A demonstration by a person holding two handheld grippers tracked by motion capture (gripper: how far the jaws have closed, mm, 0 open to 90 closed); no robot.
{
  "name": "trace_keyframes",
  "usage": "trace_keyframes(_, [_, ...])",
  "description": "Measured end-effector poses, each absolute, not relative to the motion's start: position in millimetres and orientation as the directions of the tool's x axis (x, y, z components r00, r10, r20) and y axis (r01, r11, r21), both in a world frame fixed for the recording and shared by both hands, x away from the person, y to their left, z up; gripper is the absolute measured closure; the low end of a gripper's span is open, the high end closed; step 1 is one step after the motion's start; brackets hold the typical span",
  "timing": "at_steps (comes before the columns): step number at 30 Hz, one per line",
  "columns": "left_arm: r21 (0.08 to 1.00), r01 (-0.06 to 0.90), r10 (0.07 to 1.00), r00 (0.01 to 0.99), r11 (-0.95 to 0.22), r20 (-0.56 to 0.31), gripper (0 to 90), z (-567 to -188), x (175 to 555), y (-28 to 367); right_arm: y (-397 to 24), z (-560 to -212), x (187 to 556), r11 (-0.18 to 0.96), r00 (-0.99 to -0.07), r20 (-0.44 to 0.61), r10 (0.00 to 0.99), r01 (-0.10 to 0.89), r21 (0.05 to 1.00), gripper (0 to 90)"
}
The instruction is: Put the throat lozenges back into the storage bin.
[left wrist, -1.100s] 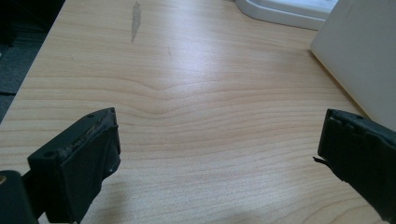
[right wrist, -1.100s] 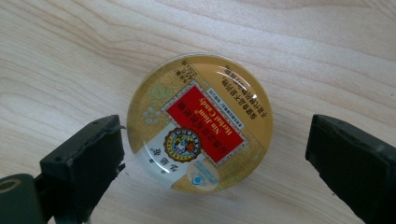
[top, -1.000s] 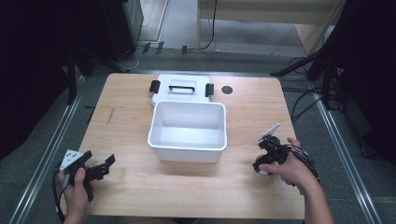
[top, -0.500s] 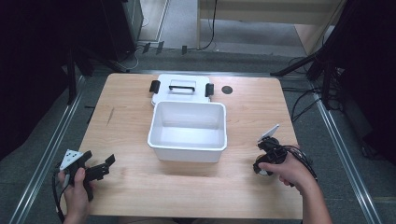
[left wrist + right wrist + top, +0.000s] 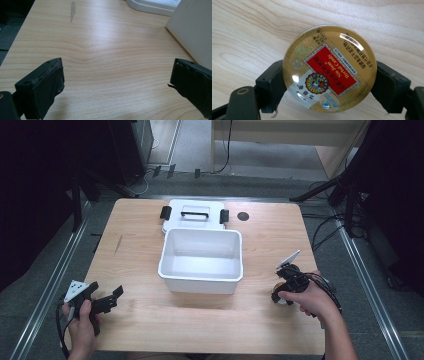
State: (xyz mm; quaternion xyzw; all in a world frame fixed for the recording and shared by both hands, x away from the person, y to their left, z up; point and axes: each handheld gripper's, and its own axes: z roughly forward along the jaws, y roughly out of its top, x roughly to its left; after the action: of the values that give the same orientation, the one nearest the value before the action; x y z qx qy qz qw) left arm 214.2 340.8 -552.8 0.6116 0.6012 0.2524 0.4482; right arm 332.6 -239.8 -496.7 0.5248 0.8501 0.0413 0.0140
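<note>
A round gold candy tin (image 5: 329,68) with a red label lies flat on the wooden table (image 5: 150,320), and my right gripper (image 5: 329,85) is shut on it, one black pad pressing each side. From above, that gripper (image 5: 280,296) points down at the tin (image 5: 281,300) near the table's right front, a hand around it. My left gripper (image 5: 106,295) rests at the left front. Its jaws (image 5: 117,80) stand wide open over bare wood with nothing between them.
A white open bin (image 5: 200,275) stands mid-table, and its side (image 5: 192,30) is just beyond my left gripper. The bin's white lid (image 5: 194,215) with black clips lies behind it. A small black disc (image 5: 243,216) sits at the back right.
</note>
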Motion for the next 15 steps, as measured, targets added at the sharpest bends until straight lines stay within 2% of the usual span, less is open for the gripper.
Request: trace_keyframes(15, [0.853, 0.507, 0.96, 0.153, 0.127, -0.234, 0.0, -553, 214, 341, -230, -477, 339, 0.501, -0.508, 0.017, 0.861, 0.855, 0.135, 20.5])
